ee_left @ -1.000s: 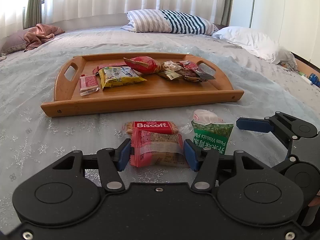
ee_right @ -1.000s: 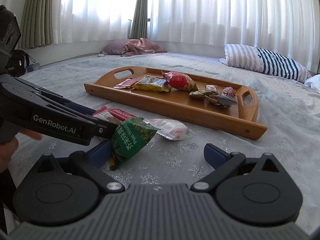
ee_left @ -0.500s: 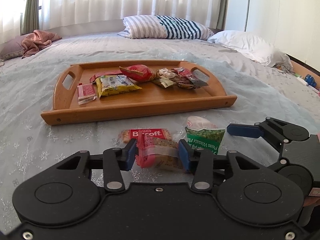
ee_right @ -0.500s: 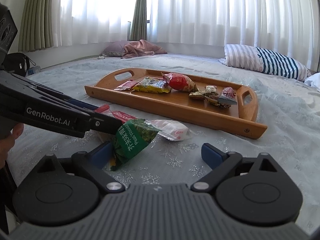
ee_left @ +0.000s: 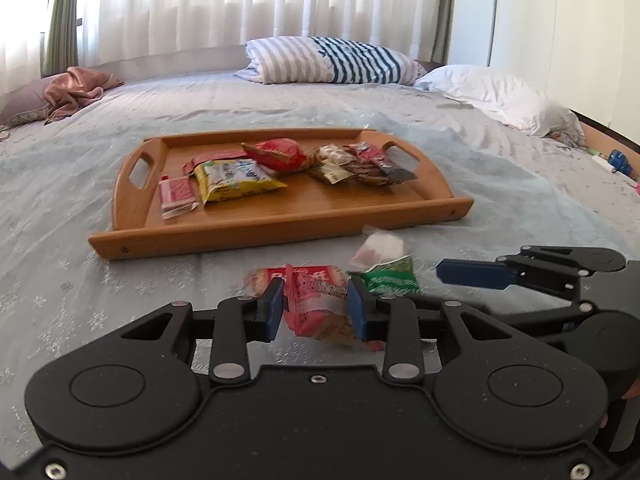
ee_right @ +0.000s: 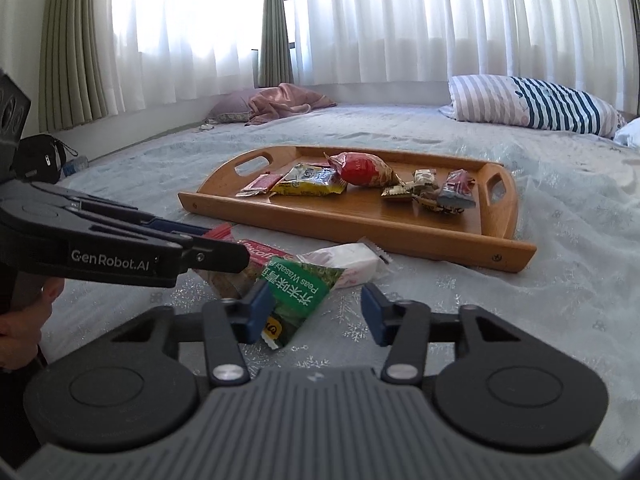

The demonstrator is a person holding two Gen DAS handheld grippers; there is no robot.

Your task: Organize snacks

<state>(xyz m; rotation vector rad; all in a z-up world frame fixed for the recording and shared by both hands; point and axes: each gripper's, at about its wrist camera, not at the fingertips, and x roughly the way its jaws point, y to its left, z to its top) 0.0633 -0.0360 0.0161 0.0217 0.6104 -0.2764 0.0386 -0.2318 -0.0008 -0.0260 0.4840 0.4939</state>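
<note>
My left gripper (ee_left: 315, 307) is shut on a red snack packet (ee_left: 314, 304), its blue pads pressing both sides. A red Biscoff pack (ee_left: 296, 278) lies just beyond it on the bedspread. To the right sits a green wasabi peas bag (ee_left: 390, 278) with a white-pink packet (ee_left: 380, 246) behind it. My right gripper (ee_right: 316, 312) has its jaws closing around the green wasabi peas bag (ee_right: 298, 294); the left pad touches it, the right pad stands apart. The wooden tray (ee_left: 280, 224) holds several snacks.
The wooden tray (ee_right: 360, 232) lies on a pale blue bedspread. A striped pillow (ee_left: 332, 60) and a white pillow (ee_left: 500, 96) lie at the far side, and a pink cloth (ee_left: 76, 90) at the far left. A hand (ee_right: 24, 320) holds the left gripper.
The left jaws have narrowed onto the red packet and squeezed it. The right jaws have come much closer together around the green bag. Neither hand has shifted much.
</note>
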